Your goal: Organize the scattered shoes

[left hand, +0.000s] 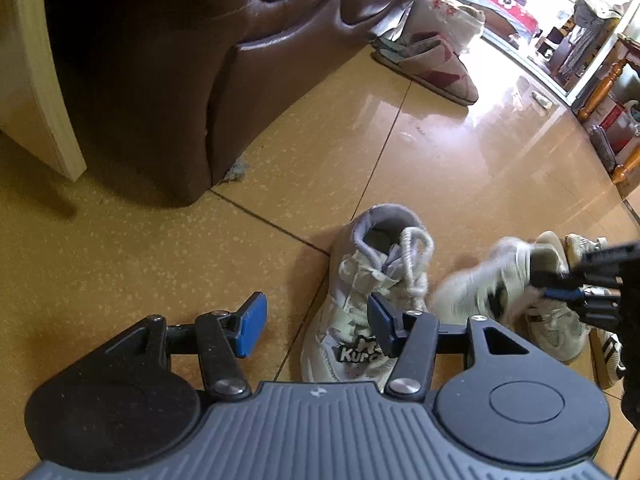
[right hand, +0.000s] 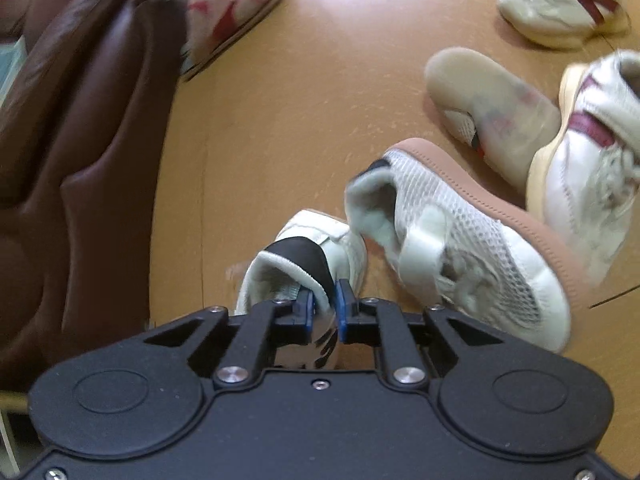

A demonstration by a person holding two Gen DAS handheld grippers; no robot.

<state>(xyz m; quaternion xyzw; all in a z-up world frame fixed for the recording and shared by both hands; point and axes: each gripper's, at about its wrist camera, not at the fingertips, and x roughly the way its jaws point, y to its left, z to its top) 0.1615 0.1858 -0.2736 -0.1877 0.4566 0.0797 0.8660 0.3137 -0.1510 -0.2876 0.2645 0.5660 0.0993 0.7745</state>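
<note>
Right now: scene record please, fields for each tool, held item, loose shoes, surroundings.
left tool: open, holding nothing, over the floor beside a laced sneaker
laced sneaker: upright on the tiles, cartoon patch on its side
right tool: shut on the collar of a small sneaker
small sneaker: white with black heel tab
mesh sneaker: on its side, pink sole showing
overturned shoe: sole up
slipper: red and white, beside the sofa
sofa: brown leather

Brown leather sofa (left hand: 160,60) on tan tiled floor (left hand: 460,152).
</note>
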